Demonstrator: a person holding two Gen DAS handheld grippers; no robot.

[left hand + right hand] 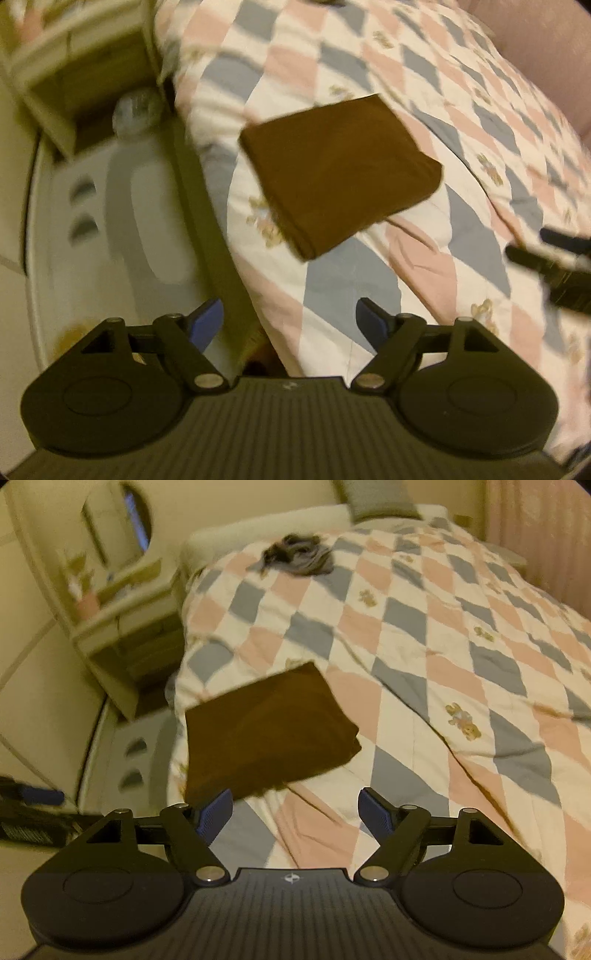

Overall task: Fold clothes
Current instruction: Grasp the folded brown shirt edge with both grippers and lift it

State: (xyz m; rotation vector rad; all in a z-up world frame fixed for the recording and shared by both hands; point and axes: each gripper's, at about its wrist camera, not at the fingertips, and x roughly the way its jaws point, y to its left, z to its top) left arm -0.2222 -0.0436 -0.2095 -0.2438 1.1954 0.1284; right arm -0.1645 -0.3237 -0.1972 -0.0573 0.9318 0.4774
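A brown garment [340,173] lies folded into a neat rectangle on the checkered quilt [461,110], close to the bed's left edge. My left gripper [290,325] hovers open, short of the garment, over the bed's edge, with nothing between its blue pads. The right wrist view shows the same brown garment [269,734] just beyond my right gripper [295,812], which is open and empty above the quilt [443,646]. A crumpled grey garment [299,555] sits far up the bed. The right gripper [550,258] shows at the right edge of the left wrist view.
A cream bedside cabinet [74,74] and a white appliance [122,206] stand on the floor left of the bed. A grey pillow [380,498] lies at the headboard. A pink curtain [546,535] hangs to the right. The left gripper [29,812] pokes in at the left edge.
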